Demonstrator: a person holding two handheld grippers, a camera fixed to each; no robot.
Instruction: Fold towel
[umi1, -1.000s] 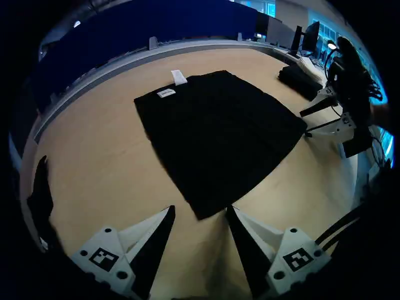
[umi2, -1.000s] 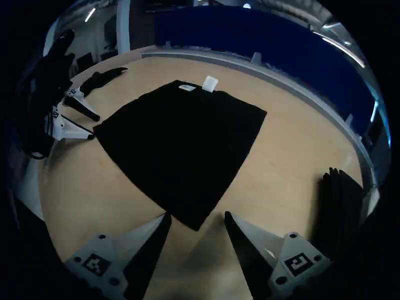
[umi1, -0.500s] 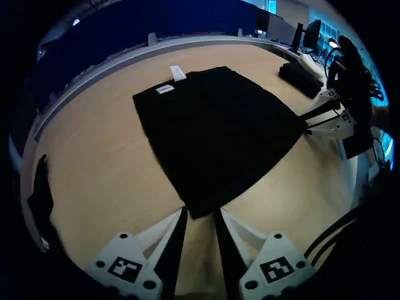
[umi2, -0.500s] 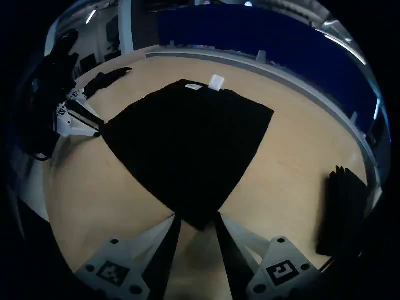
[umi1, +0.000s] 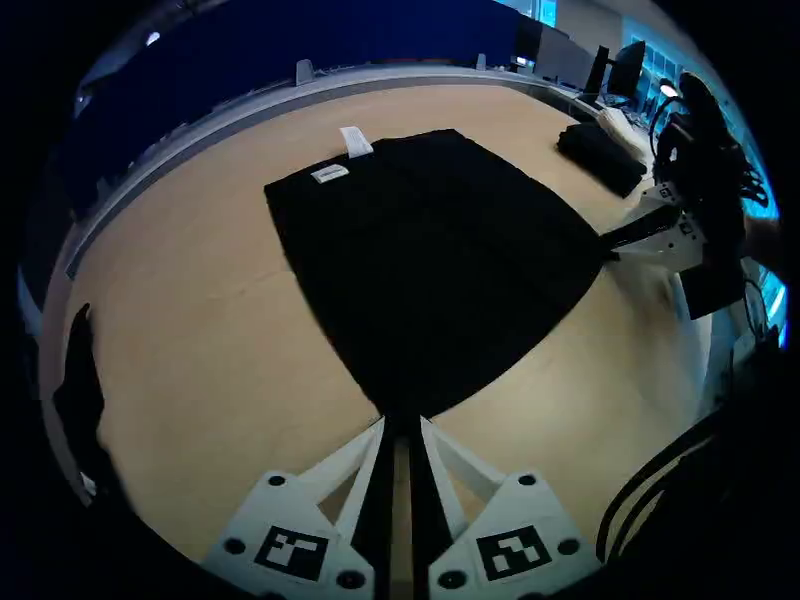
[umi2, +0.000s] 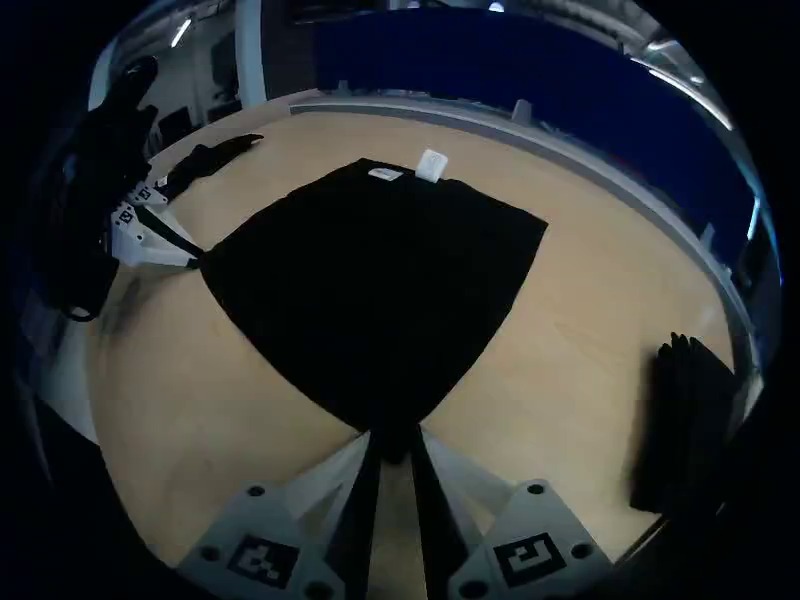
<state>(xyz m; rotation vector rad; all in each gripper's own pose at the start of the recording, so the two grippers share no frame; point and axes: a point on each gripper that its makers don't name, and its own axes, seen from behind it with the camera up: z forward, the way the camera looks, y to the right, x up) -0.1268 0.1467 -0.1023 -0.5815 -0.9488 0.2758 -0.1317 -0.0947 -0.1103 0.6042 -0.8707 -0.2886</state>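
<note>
Left gripper view: The black towel lies flat on the wooden table, with a white tag at its far edge. The left gripper has its fingers together, clamped on the towel's near corner. At the towel's right corner, the right gripper meets the cloth. A dark folded pile lies beyond it.

Right gripper view: The right gripper is pinched onto the towel's nearest corner, fingers together on the cloth. The left gripper sits at the towel's left corner. A dark stack rests at the table's right edge, well apart from the towel.
</note>
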